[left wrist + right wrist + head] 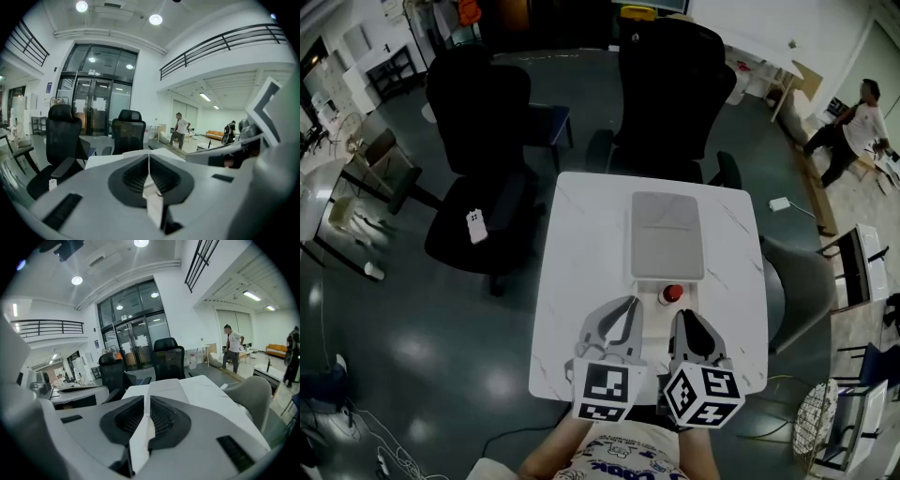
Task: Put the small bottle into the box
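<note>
White table (pixel 581 234) under side-by-side left gripper (pixel 632 304) and right gripper (pixel 684 316), fingers closed, empty.

No legible word, number or brand anywhere.
- Marker cube (pixel 607 392) of left claw (pixel 629 306), cube (pixel 705 394) of right claw (pixel 684 317): black-and-white square codes only, no letters.
- Shirt (pixel 619 466) print: blurred, unreadable.
- Notices on glass doors (pixel 96 105): too small to read.
- White tag (pixel 475 225) on black chair (pixel 478 141): dots only.

place: open office hall | evidence: black office chairs (pixel 478 178), glass entrance doors (pixel 96 105), mezzanine railing (pixel 220 44)
</note>
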